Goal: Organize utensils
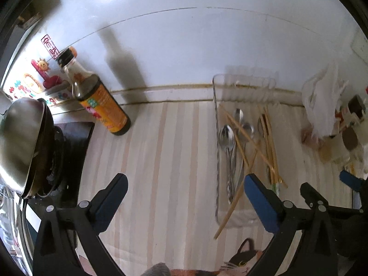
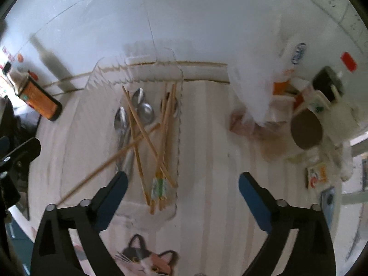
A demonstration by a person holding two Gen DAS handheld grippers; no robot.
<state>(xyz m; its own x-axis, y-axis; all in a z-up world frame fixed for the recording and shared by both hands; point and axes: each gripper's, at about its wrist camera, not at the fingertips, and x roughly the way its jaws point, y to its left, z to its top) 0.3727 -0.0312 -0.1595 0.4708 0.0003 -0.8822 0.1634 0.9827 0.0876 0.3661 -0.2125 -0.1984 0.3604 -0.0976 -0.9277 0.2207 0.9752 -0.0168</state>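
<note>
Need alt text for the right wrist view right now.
A clear plastic tray holds metal spoons and crossed wooden chopsticks; one stray chopstick pokes over its left edge. The right gripper hovers open and empty above.

A red seal-style sticker [image 1: 50, 46] with Chinese characters sits on the wall; the bottle label [image 1: 103, 108] is unreadable.

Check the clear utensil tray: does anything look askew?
Yes. One chopstick lies diagonally across the spoons, its end sticking out over the clear tray's left edge; other chopsticks cross rather than lie parallel.
</note>
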